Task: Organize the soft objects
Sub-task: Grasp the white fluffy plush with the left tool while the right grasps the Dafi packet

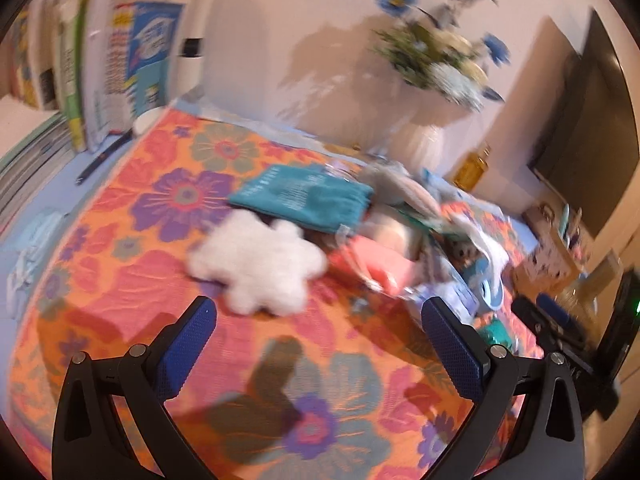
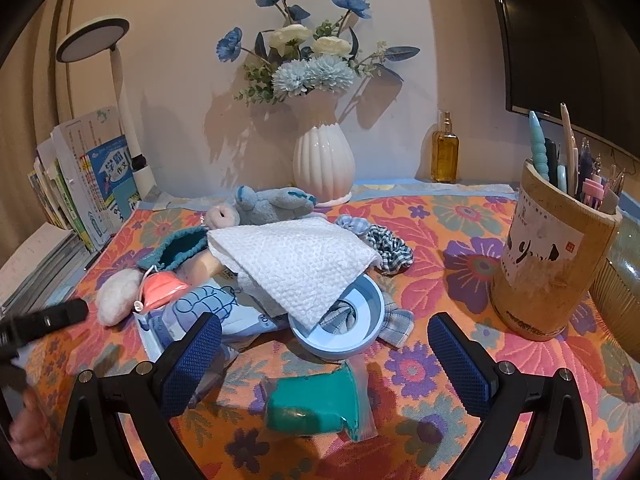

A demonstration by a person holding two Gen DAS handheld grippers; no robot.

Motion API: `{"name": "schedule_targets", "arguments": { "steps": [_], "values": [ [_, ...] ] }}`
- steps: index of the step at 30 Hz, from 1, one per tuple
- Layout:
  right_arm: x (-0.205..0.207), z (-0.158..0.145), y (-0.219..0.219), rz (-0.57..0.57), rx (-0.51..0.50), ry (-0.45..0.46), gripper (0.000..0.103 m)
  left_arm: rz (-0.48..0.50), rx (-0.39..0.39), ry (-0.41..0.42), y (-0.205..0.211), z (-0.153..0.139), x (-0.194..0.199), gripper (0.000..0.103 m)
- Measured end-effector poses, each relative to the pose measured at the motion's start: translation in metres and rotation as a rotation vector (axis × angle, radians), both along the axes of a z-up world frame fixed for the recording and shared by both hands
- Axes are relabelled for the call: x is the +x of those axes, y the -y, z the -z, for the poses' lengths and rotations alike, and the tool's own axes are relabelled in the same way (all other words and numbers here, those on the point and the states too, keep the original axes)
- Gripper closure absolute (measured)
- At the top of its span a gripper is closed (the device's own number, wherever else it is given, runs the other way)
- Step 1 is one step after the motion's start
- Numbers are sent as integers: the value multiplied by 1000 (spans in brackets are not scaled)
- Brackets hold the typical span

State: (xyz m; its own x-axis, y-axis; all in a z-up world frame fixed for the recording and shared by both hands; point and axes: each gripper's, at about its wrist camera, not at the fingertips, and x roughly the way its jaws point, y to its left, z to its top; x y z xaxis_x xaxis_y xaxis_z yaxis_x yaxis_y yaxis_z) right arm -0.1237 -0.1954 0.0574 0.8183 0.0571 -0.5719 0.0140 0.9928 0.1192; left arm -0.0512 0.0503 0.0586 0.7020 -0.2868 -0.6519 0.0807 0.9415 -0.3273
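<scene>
Both grippers hang over a table (image 2: 460,224) spread with an orange floral cloth, and neither holds anything: the left gripper (image 1: 318,334) has its blue pads spread wide above a bare stretch of cloth, and the right gripper (image 2: 324,346) is just as wide, with a teal packet (image 2: 316,404) lying on the cloth between its fingers. In the left wrist view, which is blurred, the near part of the cloth is free, and a white fluffy piece (image 1: 260,262) lies just ahead of the fingers beside a teal cloth (image 1: 304,198). The soft things sit heaped in the middle of the table: a grey plush toy (image 2: 272,200) at the back, a white quilted cloth (image 2: 296,260) draped over the rim of a pale blue bowl (image 2: 348,344), a teal knitted pouch (image 2: 180,248), a coral piece (image 2: 160,288) and a checked scrunchie (image 2: 388,246). A striped fabric shows inside the bowl. A white ribbed vase (image 2: 324,164) of blue and cream flowers stands against the wall, an amber bottle (image 2: 445,152) beside it. At the right edge a bamboo holder (image 2: 548,264) is full of pens; its label is too small to read. Books (image 2: 96,176) with Chinese print line the left edge.
</scene>
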Motion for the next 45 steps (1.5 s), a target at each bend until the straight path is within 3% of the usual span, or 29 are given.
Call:
{"name": "schedule_targets", "arguments": {
  "steps": [3,7,10,16,20,23,25,26,28,30,34,41,45],
  "values": [
    [-1,-2,-4,-91,28,-29,0,10,9,-9,-16,-7,2,1],
    [-8,-5,-13,-265,206,-130,0,58,106,-31,-18,-2,15,1],
    [-4,-5,-30,-323,264,-214,0,91,129,-59,-13,8,32,1],
    [33,7,-22,-269,457,-338,0,145,282,-81,11,36,64,1],
    [60,15,-15,-190,573,-398,0,147,281,-85,10,40,66,1],
    [74,15,-20,-111,521,-404,0,146,288,-85,11,41,65,2],
    [77,12,-26,-87,466,-396,3,140,302,-80,12,42,65,9],
    [78,12,-28,-77,441,-392,6,130,312,-79,13,42,66,18],
    [78,12,-33,-56,374,-387,22,114,332,-77,14,43,66,35],
    [76,15,-32,-61,349,-380,30,118,329,-59,14,41,64,42],
    [71,20,-25,-113,381,-378,48,113,329,-32,14,37,58,45],
    [47,25,-14,-219,366,-391,48,72,262,10,6,23,40,45],
    [25,24,-18,-327,277,-420,48,94,203,23,18,14,15,45]
  ]
}}
